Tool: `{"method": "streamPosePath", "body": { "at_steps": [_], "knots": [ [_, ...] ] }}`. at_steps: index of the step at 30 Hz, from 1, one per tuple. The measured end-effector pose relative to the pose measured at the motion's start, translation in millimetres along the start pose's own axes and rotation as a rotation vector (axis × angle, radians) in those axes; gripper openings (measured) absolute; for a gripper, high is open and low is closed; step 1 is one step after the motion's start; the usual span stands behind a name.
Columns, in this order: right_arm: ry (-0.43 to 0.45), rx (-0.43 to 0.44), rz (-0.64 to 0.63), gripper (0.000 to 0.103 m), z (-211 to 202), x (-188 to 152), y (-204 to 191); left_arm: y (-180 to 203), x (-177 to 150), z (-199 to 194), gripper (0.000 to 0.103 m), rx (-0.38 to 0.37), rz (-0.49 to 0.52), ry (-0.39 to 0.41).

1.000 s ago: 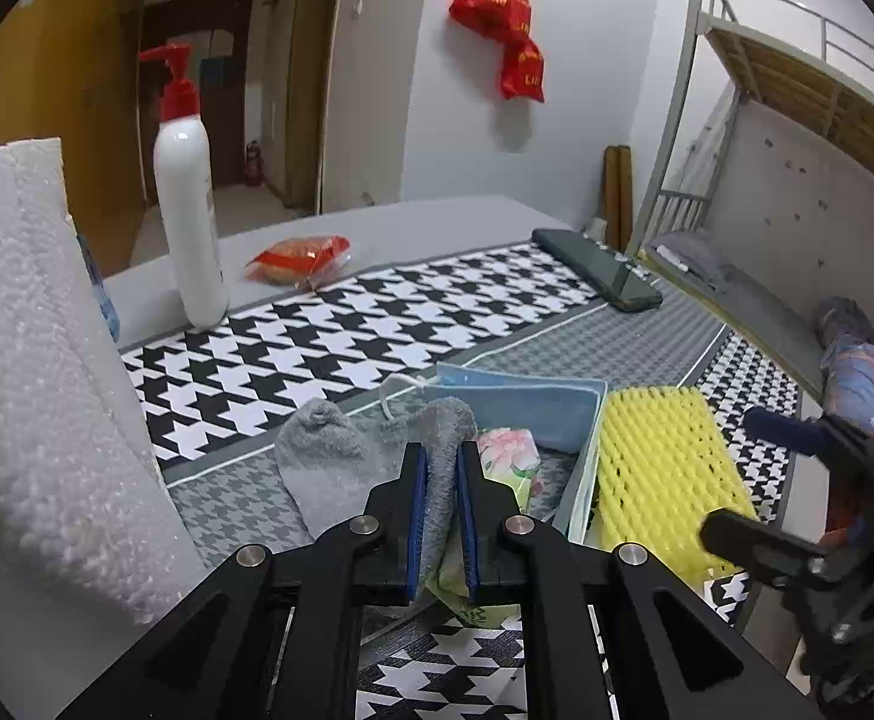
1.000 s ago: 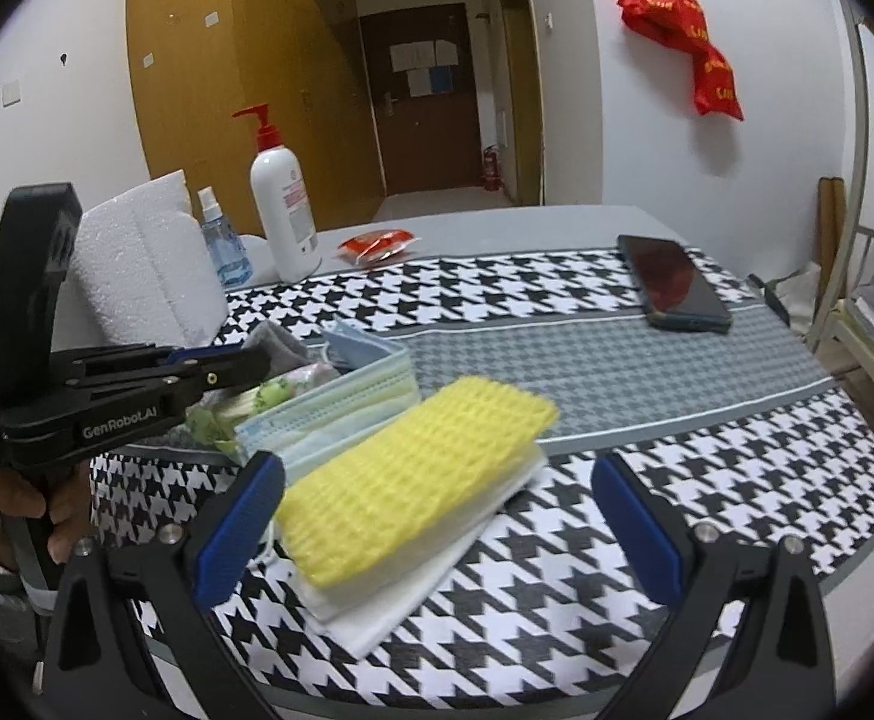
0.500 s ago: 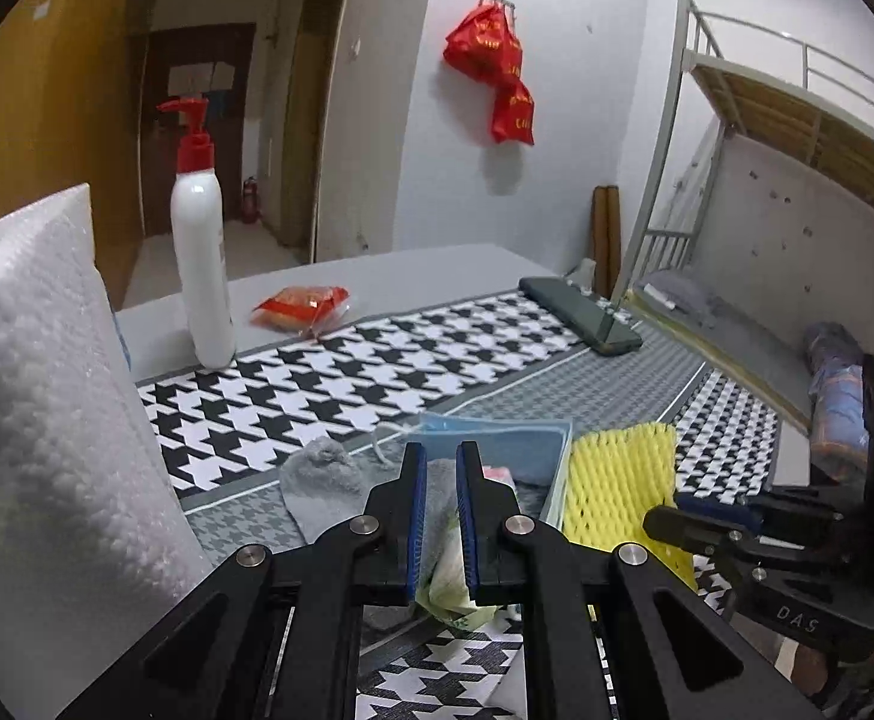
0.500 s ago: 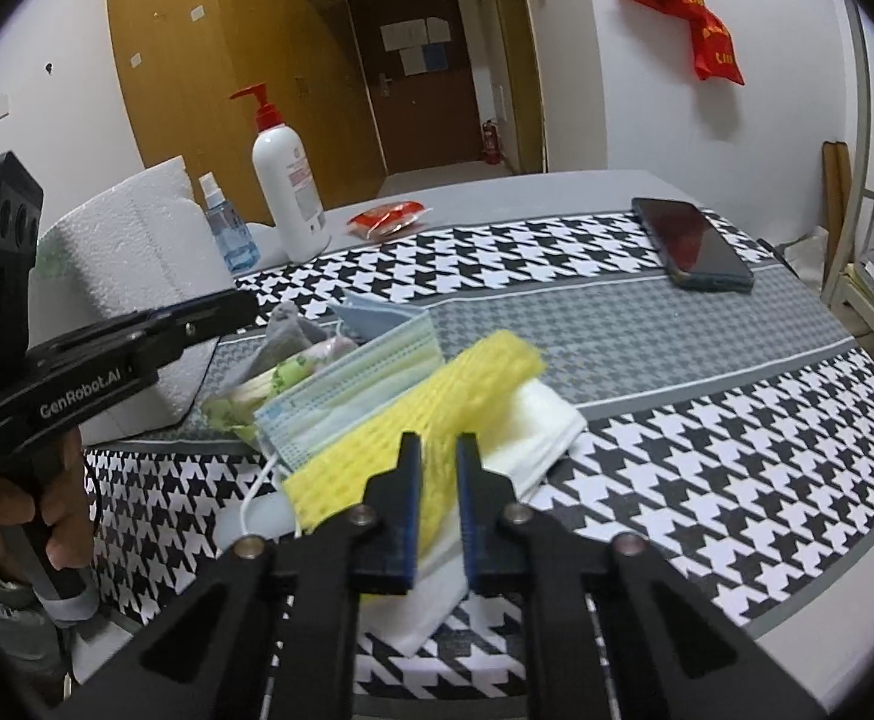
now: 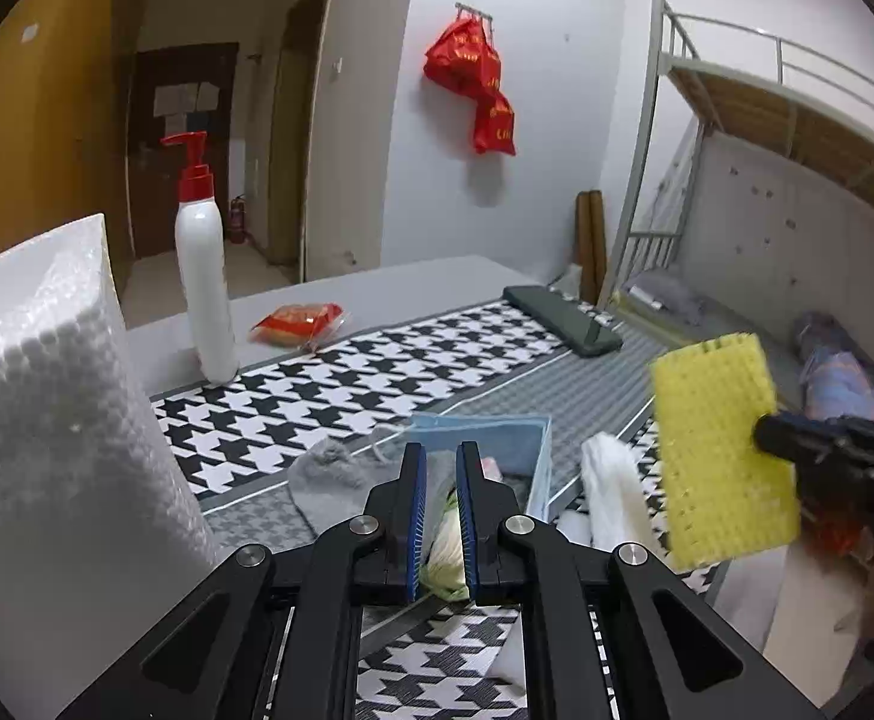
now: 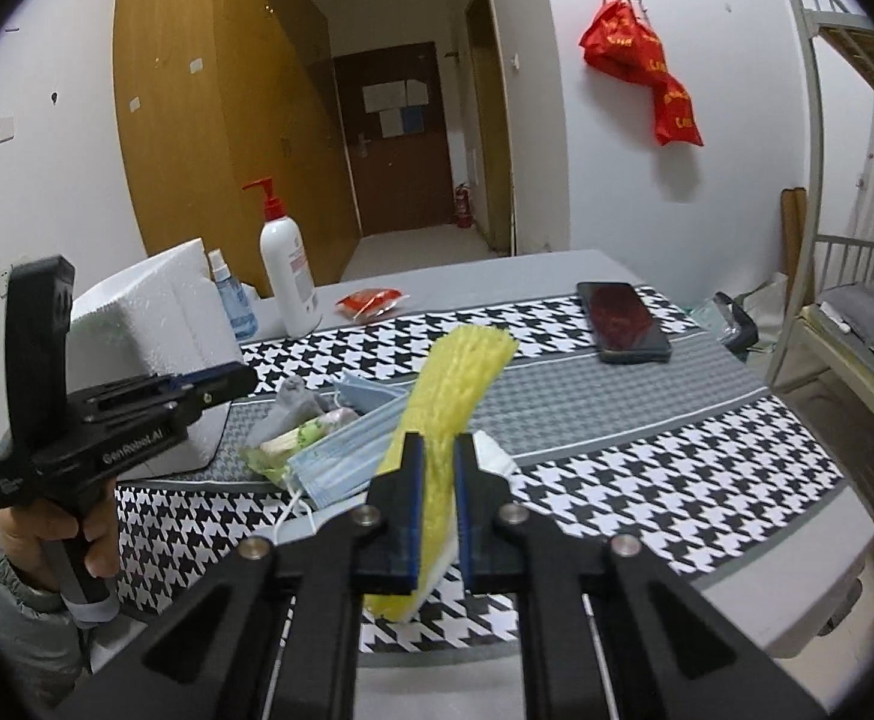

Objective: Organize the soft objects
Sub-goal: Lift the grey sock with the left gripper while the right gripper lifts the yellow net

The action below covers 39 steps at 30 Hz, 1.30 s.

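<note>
My right gripper (image 6: 437,456) is shut on a yellow foam net sleeve (image 6: 457,384) and holds it up above the table; it also shows in the left wrist view (image 5: 721,450). My left gripper (image 5: 437,468) is shut and empty, raised above the pile. Below lie a grey sock (image 5: 335,474), a blue face mask (image 5: 484,438), a floral tissue pack (image 6: 302,435) and a white cloth (image 5: 613,498) on the houndstooth cloth (image 6: 616,480).
A white foam block (image 5: 41,420) stands at the left. A pump bottle (image 5: 203,276), a small spray bottle (image 6: 230,300), a red snack packet (image 5: 299,318) and a phone (image 6: 622,321) lie farther back. A bunk bed (image 5: 766,180) stands to the right.
My right gripper closed on the yellow foam net and lifted it off the white cloth. My left gripper rose and drew back from the sock, staying shut.
</note>
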State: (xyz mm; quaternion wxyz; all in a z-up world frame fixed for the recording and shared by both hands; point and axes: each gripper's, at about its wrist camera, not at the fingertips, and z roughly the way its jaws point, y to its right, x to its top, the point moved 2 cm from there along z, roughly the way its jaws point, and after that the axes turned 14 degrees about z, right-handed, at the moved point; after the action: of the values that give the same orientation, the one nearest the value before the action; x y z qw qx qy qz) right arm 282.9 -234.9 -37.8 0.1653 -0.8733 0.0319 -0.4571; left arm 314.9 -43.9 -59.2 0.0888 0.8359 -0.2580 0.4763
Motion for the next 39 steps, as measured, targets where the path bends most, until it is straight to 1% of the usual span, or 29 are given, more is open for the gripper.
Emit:
{"method": "streamPosePath", "body": {
  "at_steps": [1, 3, 4, 5, 8, 12, 16, 18, 20, 21, 22, 23, 26, 30, 32, 35, 37, 39],
  "knots": [
    [0.002, -0.007, 0.002, 0.012, -1.6, -1.6, 2.3, -0.3, -0.8, 1.5, 0.012, 0.008, 0.002, -0.009],
    [-0.003, -0.014, 0.007, 0.012, -0.5, -4.9, 6.5, -1.9, -2.3, 6.2, 0.020, 0.040, 0.002, -0.033],
    [-0.007, -0.016, 0.013, 0.012, 0.2, -7.1, 9.8, -2.7, -3.3, 8.1, 0.031, 0.047, 0.000, -0.039],
    [-0.013, -0.019, 0.016, 0.012, 2.0, -9.2, 12.9, -3.0, -4.4, 9.7, 0.039, 0.048, 0.001, -0.045],
    [-0.040, -0.025, 0.031, 0.012, 11.3, -15.6, 22.0, -0.1, -7.7, 15.9, 0.052, 0.042, 0.017, -0.068],
    [-0.068, -0.050, 0.030, 0.012, 22.4, -24.6, 34.4, 2.6, -11.7, 29.0, 0.053, 0.061, 0.033, -0.122],
    [-0.081, -0.073, 0.043, 0.012, 29.6, -29.4, 48.3, -4.0, -15.4, 36.3, 0.053, 0.094, 0.019, -0.156],
    [-0.081, -0.073, 0.049, 0.012, 30.9, -30.0, 53.0, -10.5, -18.0, 38.3, 0.051, 0.090, -0.014, -0.171],
    [-0.082, -0.072, 0.055, 0.012, 30.3, -30.7, 56.8, -15.9, -20.0, 38.3, 0.039, 0.102, -0.038, -0.177],
    [-0.086, -0.069, 0.056, 0.012, 31.1, -31.5, 57.8, -17.8, -20.5, 38.7, 0.036, 0.110, -0.047, -0.187],
    [-0.087, -0.068, 0.057, 0.012, 31.3, -32.3, 58.7, -20.2, -21.7, 40.0, 0.030, 0.115, -0.057, -0.199],
    [-0.088, -0.066, 0.059, 0.012, 31.9, -33.0, 59.4, -22.8, -23.9, 42.2, 0.026, 0.114, -0.069, -0.218],
    [-0.093, -0.058, 0.058, 0.012, 34.4, -34.1, 58.5, -24.8, -26.1, 42.5, 0.025, 0.104, -0.081, -0.230],
    [-0.097, -0.055, 0.054, 0.012, 37.1, -34.1, 56.6, -23.6, -29.4, 47.2, 0.025, 0.094, -0.078, -0.274],
    [-0.093, -0.040, 0.060, 0.012, 37.1, -32.7, 56.4, -24.1, -29.6, 45.9, 0.008, 0.088, -0.084, -0.268],
    [-0.078, -0.027, 0.062, 0.012, 32.6, -28.8, 54.1, -24.0, -27.8, 42.2, 0.006, 0.067, -0.093, -0.247],
    [-0.067, -0.008, 0.065, 0.012, 27.1, -25.6, 51.5, -22.0, -23.4, 35.9, 0.006, 0.050, -0.094, -0.212],
    [-0.056, -0.007, 0.058, 0.012, 22.4, -23.9, 48.5, -18.2, -18.5, 29.4, 0.005, 0.051, -0.080, -0.183]
  ]
}}
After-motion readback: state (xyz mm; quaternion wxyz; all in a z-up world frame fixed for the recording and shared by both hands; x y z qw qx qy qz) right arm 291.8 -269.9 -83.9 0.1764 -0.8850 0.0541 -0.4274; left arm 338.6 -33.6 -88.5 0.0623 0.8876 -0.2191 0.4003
